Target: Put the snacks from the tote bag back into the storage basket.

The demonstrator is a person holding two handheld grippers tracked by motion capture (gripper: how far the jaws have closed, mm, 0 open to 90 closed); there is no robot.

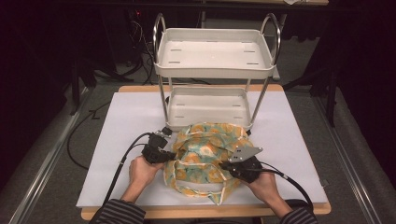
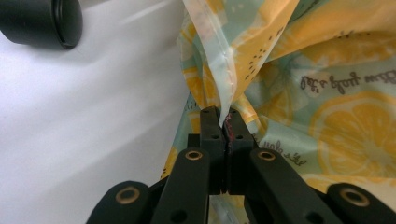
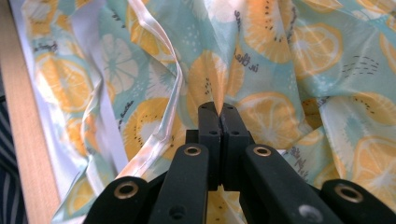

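- High view: a crumpled bag (image 1: 205, 156) printed with orange citrus slices on pale green lies on the white table (image 1: 116, 154), near the person's edge, and its far side touches the foot of a white two-tier cart (image 1: 215, 70) standing behind it.
- High view: the left gripper (image 1: 164, 154) sits at the bag's left edge, held by the left hand (image 1: 142, 170); the right gripper (image 1: 233, 166) sits at the bag's right front, held by the right hand (image 1: 264, 184). A black cable trails from each toward the front of the table.
- High view: one of the bag's handles (image 1: 205, 191) loops out toward the table's front edge, between the two hands.
- Left gripper view: the two black jaws stand pressed together and pinch a seamed fold (image 2: 229, 79) of the bag, which rises from between the tips. The rest of the bag spreads to the right; bare white table lies to the left, with a black cart wheel (image 2: 42, 21) in the top corner.
- Right gripper view: the jaws are clamped together on a small raised pinch (image 3: 218, 100) of the fabric. The printed cloth spreads all around, a pale strap (image 3: 163, 93) runs down on the left, and the table's wooden edge (image 3: 28, 140) shows at far left.
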